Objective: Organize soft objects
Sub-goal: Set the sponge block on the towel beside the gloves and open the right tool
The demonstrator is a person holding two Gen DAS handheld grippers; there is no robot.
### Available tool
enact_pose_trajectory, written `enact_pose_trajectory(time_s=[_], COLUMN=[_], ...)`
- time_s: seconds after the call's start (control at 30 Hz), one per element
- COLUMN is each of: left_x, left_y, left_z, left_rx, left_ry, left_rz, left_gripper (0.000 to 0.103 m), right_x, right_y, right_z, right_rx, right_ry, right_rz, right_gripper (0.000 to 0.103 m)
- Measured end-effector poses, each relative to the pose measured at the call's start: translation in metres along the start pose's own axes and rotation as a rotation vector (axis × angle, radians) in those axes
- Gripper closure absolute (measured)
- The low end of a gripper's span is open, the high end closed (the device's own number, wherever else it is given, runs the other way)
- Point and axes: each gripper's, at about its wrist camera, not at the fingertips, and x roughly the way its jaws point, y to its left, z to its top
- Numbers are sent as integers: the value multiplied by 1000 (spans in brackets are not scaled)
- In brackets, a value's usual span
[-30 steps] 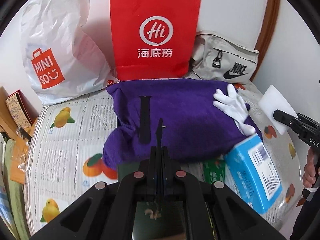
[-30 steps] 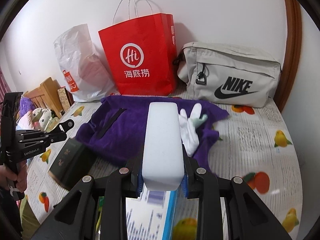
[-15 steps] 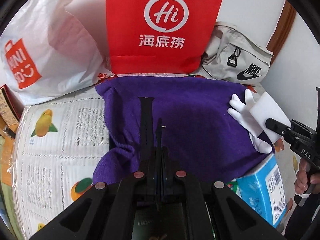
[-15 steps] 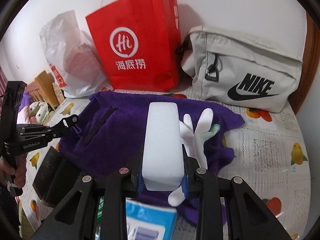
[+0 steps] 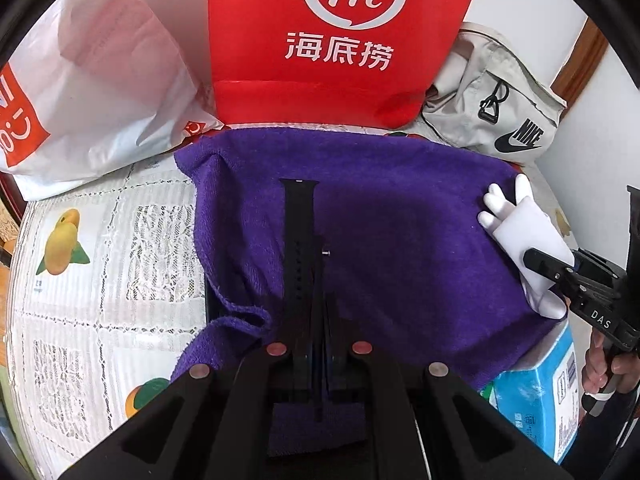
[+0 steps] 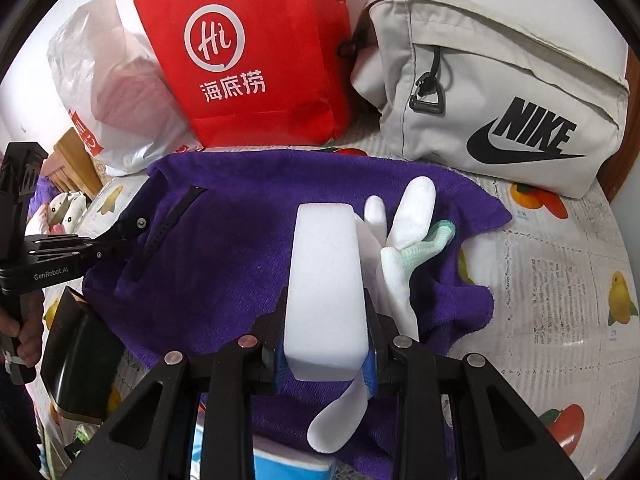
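A purple towel (image 5: pixel 400 248) (image 6: pixel 224 248) lies spread on the table. A black watch strap (image 5: pixel 298 232) (image 6: pixel 170 224) lies on it. My left gripper (image 5: pixel 318 280) is shut on a thin black strap with a pin, low over the towel beside the first strap; it also shows in the right wrist view (image 6: pixel 132 226). My right gripper (image 6: pixel 326 304) is shut on a white sponge block (image 6: pixel 326 280) above the towel, next to a white glove (image 6: pixel 400 240). The sponge (image 5: pixel 532 236) and glove (image 5: pixel 500 204) show at the towel's right edge.
A red paper bag (image 5: pixel 340 40) (image 6: pixel 256 60), a white plastic bag (image 5: pixel 100 92) (image 6: pixel 112 100) and a grey Nike bag (image 5: pixel 500 96) (image 6: pixel 500 92) stand behind the towel. A blue box (image 5: pixel 540 400) and a dark box (image 6: pixel 80 352) sit at the near edge.
Both grippers have moved forward over the towel. The right one carried the sponge to beside the glove; the left one came lower over the black strap.
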Motion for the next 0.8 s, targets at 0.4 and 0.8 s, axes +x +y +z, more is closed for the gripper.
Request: enact_pose_trajectory(time_s=[0.4,0.8], left_x=[-11,-56], left_y=[4,19], left_z=[-3,-42], left_rx=[-25,-51], left_ry=[-22,-65], left_rz=[22,43], left_gripper=[59,51], right_x=[-12,-68], right_y=[8,59], right_z=[-3,-38], right_rx=[-18,-36], right_ry=[-18,-96], right_rz=[-28,99], right_gripper=[50,67])
